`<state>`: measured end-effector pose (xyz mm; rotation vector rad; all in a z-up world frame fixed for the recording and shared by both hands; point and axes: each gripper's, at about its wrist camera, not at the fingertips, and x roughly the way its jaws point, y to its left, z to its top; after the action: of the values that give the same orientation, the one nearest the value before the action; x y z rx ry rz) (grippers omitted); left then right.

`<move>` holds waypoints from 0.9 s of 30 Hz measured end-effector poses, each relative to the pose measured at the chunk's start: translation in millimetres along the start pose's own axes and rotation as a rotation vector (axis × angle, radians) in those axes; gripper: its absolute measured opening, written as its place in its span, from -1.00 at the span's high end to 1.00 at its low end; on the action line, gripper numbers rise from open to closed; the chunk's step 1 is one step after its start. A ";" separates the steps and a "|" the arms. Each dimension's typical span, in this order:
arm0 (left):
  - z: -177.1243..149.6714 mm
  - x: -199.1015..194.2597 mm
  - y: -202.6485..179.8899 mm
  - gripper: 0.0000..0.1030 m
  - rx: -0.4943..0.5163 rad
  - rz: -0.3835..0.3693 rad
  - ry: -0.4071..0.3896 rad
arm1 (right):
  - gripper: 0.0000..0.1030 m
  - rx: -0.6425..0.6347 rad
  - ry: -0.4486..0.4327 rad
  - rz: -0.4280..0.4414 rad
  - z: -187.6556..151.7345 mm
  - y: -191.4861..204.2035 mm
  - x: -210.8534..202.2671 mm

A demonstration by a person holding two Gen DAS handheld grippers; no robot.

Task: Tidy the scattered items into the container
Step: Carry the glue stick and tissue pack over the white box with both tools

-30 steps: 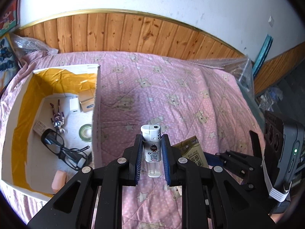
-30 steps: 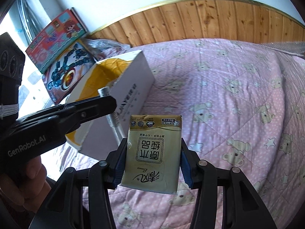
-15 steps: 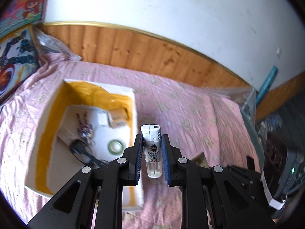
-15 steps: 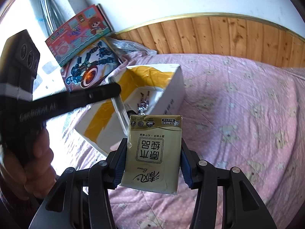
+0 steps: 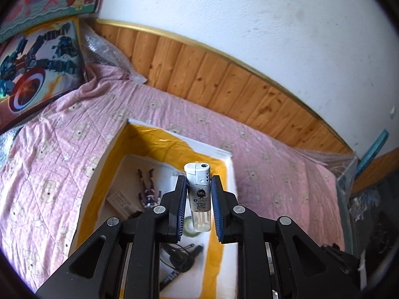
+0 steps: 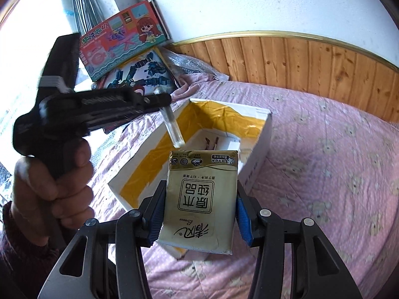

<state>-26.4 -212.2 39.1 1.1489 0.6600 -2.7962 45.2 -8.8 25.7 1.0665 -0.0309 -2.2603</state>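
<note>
Left gripper (image 5: 198,208): my 2 fingers are clamped on the flanks of a lighter (image 5: 198,194), white cap pointing away from me, clear tank toward me. The grip looks square and firm.
Lighter position: I hold it in the air above the box (image 5: 113,147), over the near right part of the opening. From the right wrist view the lighter (image 6: 172,127) hangs tank-down above the left wall, not touching anything.
Right gripper (image 6: 199,204): my 2 fingers are closed on the 2 long edges of a tissue pack (image 6: 200,199), gold wrapper, printed face toward the camera.
Tissue pack position: in the air near the box (image 6: 256,154), on its near side; whether it is already over the opening I cannot tell from this angle.
Container: a white carton lined with yellow tape, open at the top, resting on the pink bedspread (image 5: 49,149).
Already stowed: a small figure (image 5: 147,189), a flat packet (image 5: 122,203), a green tape roll (image 5: 188,224) partly behind my fingers, and dark cables (image 5: 179,254) at the near end.
Left on the bedspread: no loose item shows in either view, though neither view shows the whole bed.
Progress, my judgement: late stage. 2 items are in hand and neither is released yet.
Remaining: lower and release the lighter, then the tissue pack.
Risk: the lighter could land on the figure or tape roll and bounce.
</note>
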 end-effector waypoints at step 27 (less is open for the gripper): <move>28.1 124.6 53.6 0.62 0.111 0.326 0.172 | 0.00 -0.244 0.220 -0.017 53.0 12.2 130.4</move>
<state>-124.3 -257.8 -47.7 1.3862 0.2937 -2.5058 -47.2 -102.9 -25.0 1.1760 0.3378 -2.0837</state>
